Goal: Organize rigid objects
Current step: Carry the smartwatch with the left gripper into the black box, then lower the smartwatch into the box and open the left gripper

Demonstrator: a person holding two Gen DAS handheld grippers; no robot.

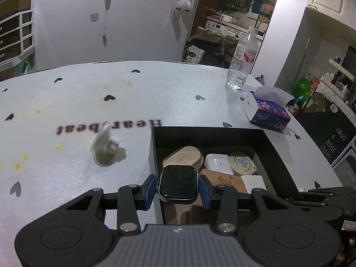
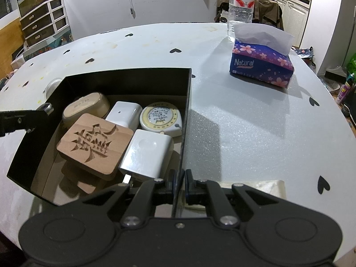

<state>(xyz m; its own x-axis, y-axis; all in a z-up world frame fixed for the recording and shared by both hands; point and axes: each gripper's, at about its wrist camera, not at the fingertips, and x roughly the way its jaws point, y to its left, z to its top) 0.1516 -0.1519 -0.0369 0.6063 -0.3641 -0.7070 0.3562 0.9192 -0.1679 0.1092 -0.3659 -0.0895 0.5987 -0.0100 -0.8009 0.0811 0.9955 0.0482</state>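
The left gripper (image 1: 178,189) is clamping a watch (image 1: 178,182) by its two long edges, holding it face-up just above the near-left corner of the box (image 1: 222,131). The main risk here is the watch slipping: its sides look smooth and rounded, and the blue pads (image 1: 149,188) are catching only narrow strips, so a tilt or a jolt could let it drop onto the wooden block (image 2: 94,143) or knock against the box wall. Free floor is showing only at the near end of the box, so a release further in would probably leave the watch resting crooked on the chargers (image 2: 148,153).

The right gripper (image 2: 179,183) is pinching the box's right wall, its jaws closed on the thin edge, seemingly steadying it. A loose cap (image 1: 104,142) is lying left of the box.
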